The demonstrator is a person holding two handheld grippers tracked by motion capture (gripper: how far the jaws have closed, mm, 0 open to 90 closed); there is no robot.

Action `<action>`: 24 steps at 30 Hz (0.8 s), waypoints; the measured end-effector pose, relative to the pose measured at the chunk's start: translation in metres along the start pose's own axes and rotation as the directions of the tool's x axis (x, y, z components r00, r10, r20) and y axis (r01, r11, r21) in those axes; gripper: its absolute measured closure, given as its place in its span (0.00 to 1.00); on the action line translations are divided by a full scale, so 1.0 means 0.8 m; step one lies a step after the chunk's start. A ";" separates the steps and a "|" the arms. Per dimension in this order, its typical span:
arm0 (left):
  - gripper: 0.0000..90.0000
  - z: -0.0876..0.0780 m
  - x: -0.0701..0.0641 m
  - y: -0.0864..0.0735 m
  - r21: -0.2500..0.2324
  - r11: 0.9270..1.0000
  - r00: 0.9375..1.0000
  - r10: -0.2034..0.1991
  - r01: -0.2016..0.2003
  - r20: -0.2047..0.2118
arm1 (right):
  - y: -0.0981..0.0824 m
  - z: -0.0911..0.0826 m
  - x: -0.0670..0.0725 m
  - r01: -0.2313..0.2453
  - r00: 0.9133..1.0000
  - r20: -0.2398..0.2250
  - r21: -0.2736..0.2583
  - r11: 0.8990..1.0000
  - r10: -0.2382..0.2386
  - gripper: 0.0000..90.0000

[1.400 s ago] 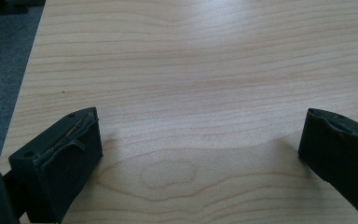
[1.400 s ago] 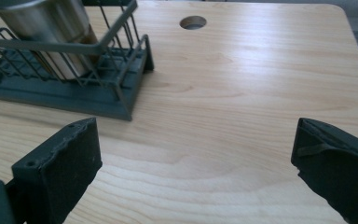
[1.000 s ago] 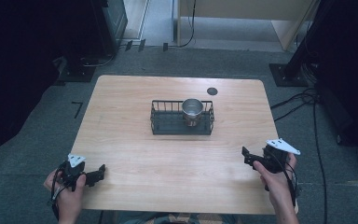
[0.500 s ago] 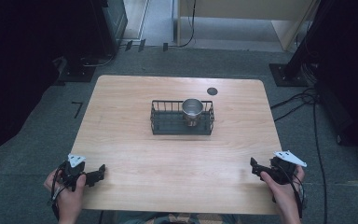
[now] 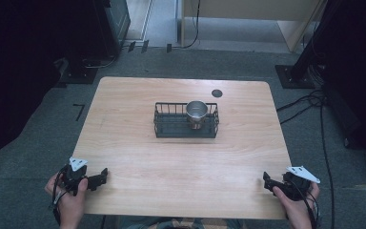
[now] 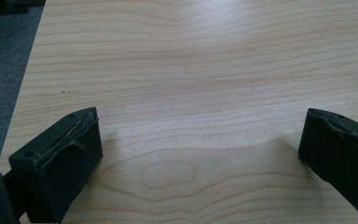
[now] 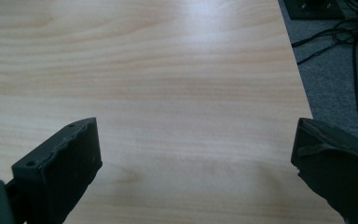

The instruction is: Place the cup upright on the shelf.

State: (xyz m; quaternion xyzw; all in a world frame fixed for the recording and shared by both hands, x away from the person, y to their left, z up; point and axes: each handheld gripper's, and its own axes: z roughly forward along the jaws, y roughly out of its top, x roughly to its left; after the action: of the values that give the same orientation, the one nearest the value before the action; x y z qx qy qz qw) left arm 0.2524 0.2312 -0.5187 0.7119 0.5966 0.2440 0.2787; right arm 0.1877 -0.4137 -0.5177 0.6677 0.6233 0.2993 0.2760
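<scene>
Shiny metal cup (image 5: pixel 197 111) upright inside black wire basket (image 5: pixel 171 125), frame centre: placement looks done. Left hand-held gripper (image 5: pixel 101 177) and right hand-held gripper (image 5: pixel 268 182) both released, empty, at lower desk (image 5: pixel 124 143) corners.

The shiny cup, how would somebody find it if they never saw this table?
Look at the wooden table, then the black wire basket near its middle. The metal cup stands upright in the basket's right end, the one shiny silver thing there.

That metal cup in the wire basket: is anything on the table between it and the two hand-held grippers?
Nothing visible. Bare tabletop lies between the cup and both the left hand-held gripper and right hand-held gripper; only the basket's own wire wall surrounds it.
</scene>
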 end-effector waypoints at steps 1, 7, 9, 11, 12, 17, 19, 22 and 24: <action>0.00 0.000 0.000 0.000 0.000 1.000 1.000 0.000 0.000 0.000 | -0.003 0.000 0.000 0.009 1.000 0.004 0.005 1.000 -0.009 0.02; 0.00 0.000 0.000 0.000 0.001 1.000 1.000 -0.001 0.001 -0.001 | -0.013 0.005 0.002 0.040 0.999 0.026 0.036 0.999 -0.041 0.01; 0.00 0.000 -0.001 0.001 0.003 1.000 1.000 0.002 -0.002 -0.001 | -0.018 0.002 -0.002 0.033 0.999 0.001 0.033 0.999 -0.033 0.01; 0.00 0.001 -0.002 0.001 0.000 1.000 1.000 0.003 -0.003 0.003 | -0.021 0.000 -0.004 0.032 0.999 0.003 0.018 0.999 -0.032 0.01; 0.00 0.001 -0.002 0.001 0.000 1.000 1.000 0.003 -0.003 0.003 | -0.023 0.000 -0.004 0.031 1.000 0.001 0.009 0.999 -0.031 0.01; 0.00 0.001 -0.002 0.001 -0.001 1.000 1.000 0.001 -0.001 0.003 | -0.025 -0.001 -0.003 0.038 0.999 -0.004 0.000 0.999 -0.038 0.01; 0.00 0.001 -0.002 0.001 -0.001 1.000 1.000 0.001 -0.001 0.003 | -0.026 -0.001 -0.003 0.040 0.999 -0.004 -0.004 0.999 -0.040 0.01; 0.00 0.001 -0.002 0.001 0.000 1.000 1.000 0.002 -0.002 0.003 | -0.027 -0.001 -0.003 0.036 0.999 -0.002 -0.007 0.999 -0.036 0.01; 0.00 0.001 -0.002 0.001 0.000 1.000 1.000 0.003 -0.003 0.003 | -0.027 -0.001 -0.003 0.036 0.999 -0.003 -0.007 0.999 -0.036 0.01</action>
State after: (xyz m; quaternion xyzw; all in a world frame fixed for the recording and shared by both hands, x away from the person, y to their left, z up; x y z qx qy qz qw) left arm 0.2535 0.2295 -0.5187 0.7132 0.5953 0.2431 0.2792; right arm 0.1725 -0.4144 -0.5329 0.6550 0.6346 0.2973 0.2828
